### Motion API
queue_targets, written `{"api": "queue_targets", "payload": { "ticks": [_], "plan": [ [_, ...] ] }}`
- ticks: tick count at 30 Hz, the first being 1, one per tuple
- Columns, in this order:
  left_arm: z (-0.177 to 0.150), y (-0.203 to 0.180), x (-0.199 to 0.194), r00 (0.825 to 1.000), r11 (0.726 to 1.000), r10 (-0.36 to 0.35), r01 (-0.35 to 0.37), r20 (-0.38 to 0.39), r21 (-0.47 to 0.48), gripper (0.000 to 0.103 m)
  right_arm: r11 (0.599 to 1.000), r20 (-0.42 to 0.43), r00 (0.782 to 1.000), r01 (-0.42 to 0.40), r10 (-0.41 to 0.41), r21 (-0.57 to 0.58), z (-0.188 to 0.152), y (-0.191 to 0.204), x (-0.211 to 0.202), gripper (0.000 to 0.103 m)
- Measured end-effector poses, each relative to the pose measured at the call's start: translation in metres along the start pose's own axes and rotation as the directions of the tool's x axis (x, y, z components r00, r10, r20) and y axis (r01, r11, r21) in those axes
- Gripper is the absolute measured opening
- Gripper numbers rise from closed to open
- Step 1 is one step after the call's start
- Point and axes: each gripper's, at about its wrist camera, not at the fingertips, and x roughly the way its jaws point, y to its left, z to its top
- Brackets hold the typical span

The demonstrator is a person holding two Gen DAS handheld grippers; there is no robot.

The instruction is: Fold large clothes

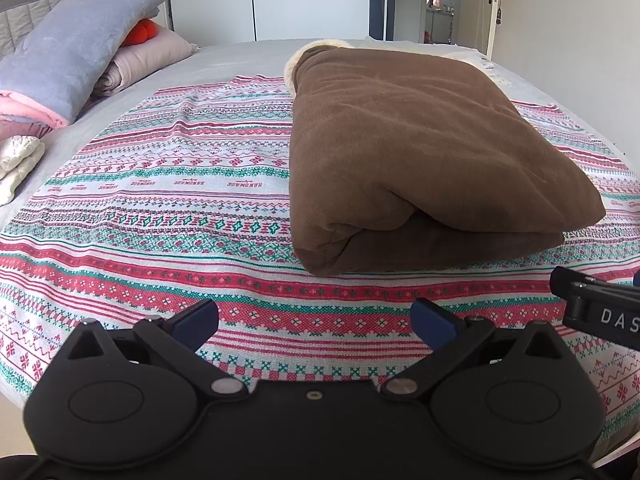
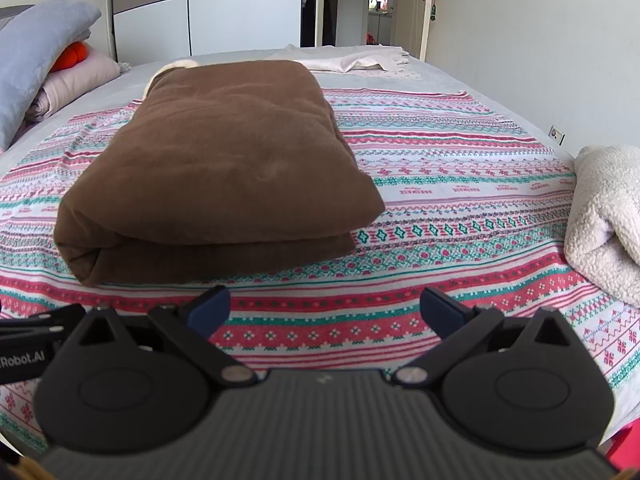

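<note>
A thick brown garment (image 1: pixel 420 152) lies folded in a neat rectangle on the patterned red, green and white cloth (image 1: pixel 168 184), with a cream fleece lining showing at its far end. It also shows in the right wrist view (image 2: pixel 224 168). My left gripper (image 1: pixel 316 322) is open and empty, just short of the fold's near edge. My right gripper (image 2: pixel 326 310) is open and empty, also in front of the fold. Neither touches the garment. The right gripper's body shows at the right edge of the left wrist view (image 1: pixel 600 308).
A grey blanket (image 1: pixel 76 52), pink bedding and an orange item are piled at the bed's left. A cream fleece bundle (image 2: pixel 608 220) lies at the right edge. A white garment (image 2: pixel 360 62) lies at the far end. Wardrobe doors (image 2: pixel 240 20) stand behind.
</note>
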Motion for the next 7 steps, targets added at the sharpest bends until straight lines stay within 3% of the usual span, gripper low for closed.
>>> {"api": "queue_targets", "payload": {
  "ticks": [7],
  "plan": [
    [0.0018,0.0051,-0.0027,1.000,1.000,-0.009,0.009,0.014,-0.017,0.103,1.000,0.000,1.000,0.010,-0.010,0.008,-0.0006,0.0018,0.0027,0.103]
  ]
}}
